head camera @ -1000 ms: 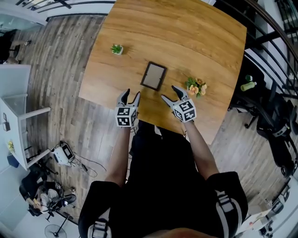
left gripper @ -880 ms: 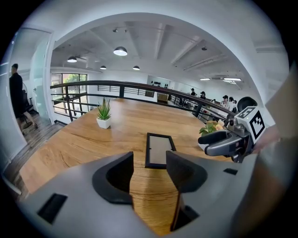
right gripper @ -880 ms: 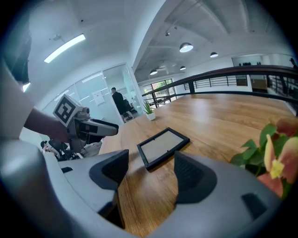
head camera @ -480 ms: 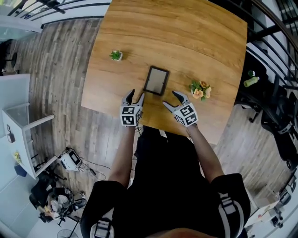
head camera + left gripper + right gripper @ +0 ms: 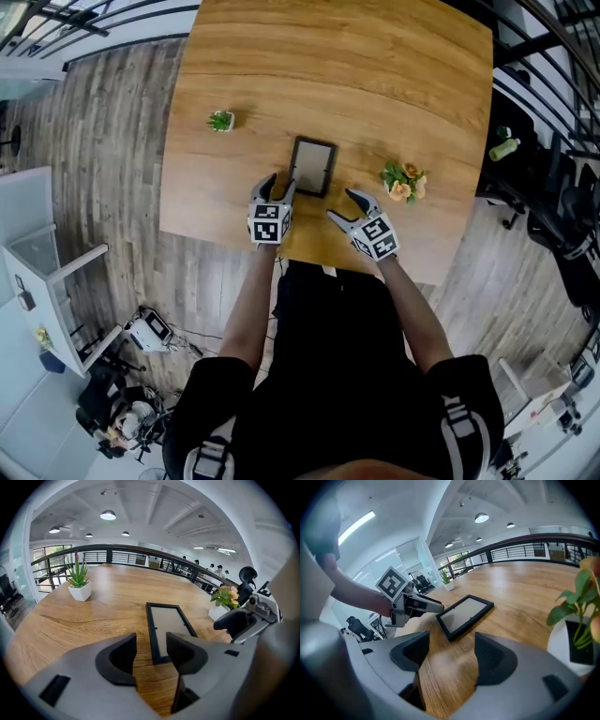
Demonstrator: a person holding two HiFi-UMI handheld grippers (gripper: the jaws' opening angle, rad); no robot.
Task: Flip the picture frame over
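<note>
Head view: my left gripper [image 5: 279, 182], jaws apart, noses the picture frame [image 5: 312, 167] lying flat just ahead, right gripper [image 5: 339, 204] gaping empty beside it, so the flip looks unstarted.

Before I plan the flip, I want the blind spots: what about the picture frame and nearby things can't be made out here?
Picture frame underside: every view, it lies flat against the table.
Frame's near corner: left gripper view, behind one jaw of the open left gripper; contact cannot be told.
Flower pot: right gripper view, cut off by the right edge.
</note>
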